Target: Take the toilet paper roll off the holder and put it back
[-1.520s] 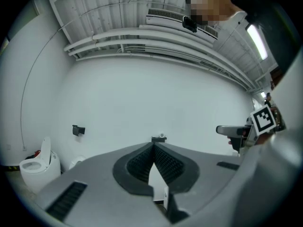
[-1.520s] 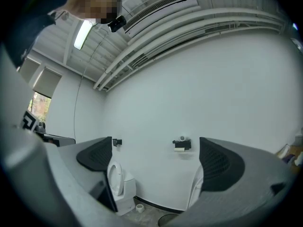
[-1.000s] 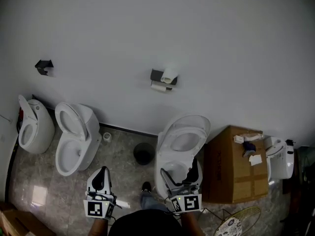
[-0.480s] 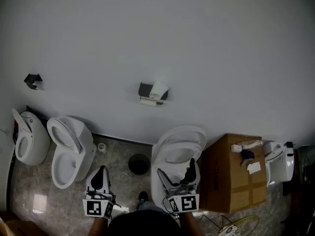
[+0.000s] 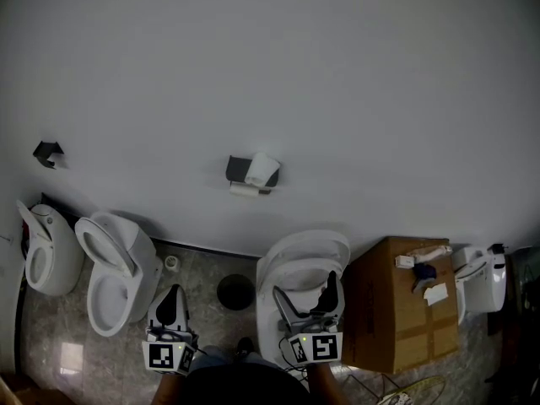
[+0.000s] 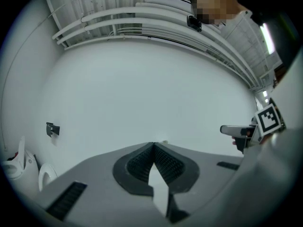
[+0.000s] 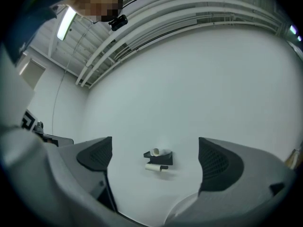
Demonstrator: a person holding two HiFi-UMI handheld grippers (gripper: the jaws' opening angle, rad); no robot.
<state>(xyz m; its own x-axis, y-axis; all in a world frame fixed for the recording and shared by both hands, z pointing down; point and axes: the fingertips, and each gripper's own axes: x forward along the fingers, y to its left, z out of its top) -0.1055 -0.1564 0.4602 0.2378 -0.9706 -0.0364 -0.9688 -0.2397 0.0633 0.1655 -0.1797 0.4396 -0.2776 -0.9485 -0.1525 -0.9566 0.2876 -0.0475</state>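
left claw (image 5: 171,300), well below and left of the holder (image 5: 239,169), is pressed shut with nothing in it. right claw (image 5: 305,298), well below the holder, gapes wide and empty. a white toilet (image 5: 305,256) stands below the holder. the toilet paper roll (image 5: 262,170) sits on the holder's right side.

Toilet paper roll (image 5: 262,169): white, small, sits on top of the holder (image 5: 237,169), tilted rather than level. In the right gripper view its hollow core end shows as a pale ring facing left. Nothing grips it. Holder: small dark bracket fixed to the plain white wall (image 5: 354,91), partly covered by the roll. Second white cylinder (image 5: 245,190) lies horizontal just under the holder; cannot tell if it's touching or hung from it. It looks thinner than the roll.
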